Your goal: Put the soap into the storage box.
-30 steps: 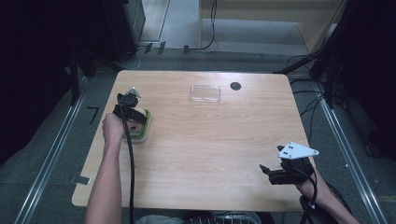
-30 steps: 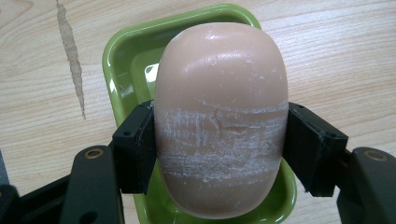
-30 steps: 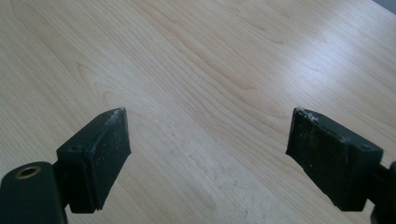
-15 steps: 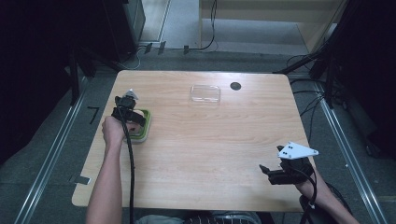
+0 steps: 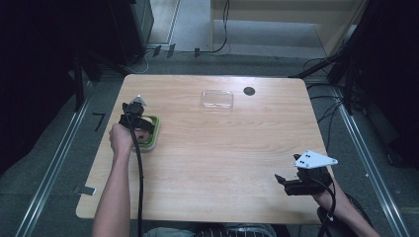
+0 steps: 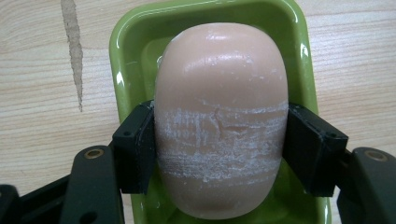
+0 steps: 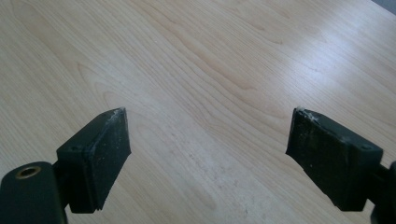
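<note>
A pale pink oval bar of soap [image 6: 219, 93], scuffed white across its middle, is pinched at both sides by the black pads of my left gripper [image 6: 219, 144]. It sits in or just over a green soap dish [image 6: 135, 37]; I cannot tell whether it touches the bottom. From above, that left gripper [image 5: 140, 123] points down over the dish [image 5: 155, 132] near the table's left edge. My right gripper [image 5: 282, 183] rests near the front right corner, and its own view shows the right gripper [image 7: 208, 140] open over bare wood.
A clear shallow plastic tray [image 5: 217, 98] lies at the back middle of the wooden table [image 5: 222, 158], with a small black round disc [image 5: 249, 91] to its right. A black cable trails from the left gripper along the person's forearm.
</note>
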Available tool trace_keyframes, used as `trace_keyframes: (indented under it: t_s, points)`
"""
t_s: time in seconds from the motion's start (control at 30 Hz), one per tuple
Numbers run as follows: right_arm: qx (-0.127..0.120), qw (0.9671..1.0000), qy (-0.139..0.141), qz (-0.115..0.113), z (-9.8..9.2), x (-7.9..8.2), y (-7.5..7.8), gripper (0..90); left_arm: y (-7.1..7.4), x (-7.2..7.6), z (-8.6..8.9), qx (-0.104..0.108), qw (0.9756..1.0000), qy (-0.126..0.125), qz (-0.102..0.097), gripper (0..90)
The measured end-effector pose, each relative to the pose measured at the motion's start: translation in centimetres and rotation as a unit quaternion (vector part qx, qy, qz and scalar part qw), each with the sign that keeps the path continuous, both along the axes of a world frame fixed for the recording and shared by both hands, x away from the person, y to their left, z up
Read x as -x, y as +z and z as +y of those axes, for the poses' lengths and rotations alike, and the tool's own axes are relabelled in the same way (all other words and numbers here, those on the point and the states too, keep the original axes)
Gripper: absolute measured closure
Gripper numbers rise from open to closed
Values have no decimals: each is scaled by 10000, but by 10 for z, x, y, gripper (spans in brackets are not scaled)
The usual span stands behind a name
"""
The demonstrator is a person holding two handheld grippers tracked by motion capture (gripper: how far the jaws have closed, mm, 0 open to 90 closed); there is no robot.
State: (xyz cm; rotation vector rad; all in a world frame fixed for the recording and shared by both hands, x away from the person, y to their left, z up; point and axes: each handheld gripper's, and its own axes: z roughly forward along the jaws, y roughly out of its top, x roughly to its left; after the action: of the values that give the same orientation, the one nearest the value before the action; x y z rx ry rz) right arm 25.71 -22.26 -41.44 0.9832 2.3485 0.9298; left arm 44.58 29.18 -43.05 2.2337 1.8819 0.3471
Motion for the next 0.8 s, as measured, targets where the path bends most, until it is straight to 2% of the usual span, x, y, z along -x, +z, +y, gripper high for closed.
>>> trace_keyframes:
  t_s: [0.6, 0.8]
  points:
    - [-13, 10000, -38, 8, -1, 1, 0, 134, -3, -3, 0, -11, 10000, 90, 5, 337]
    - [-4, 10000, -15, -9, -1, 1, 0, 134, -1, -3, -1, -34, 9999, 130, -97, 331]
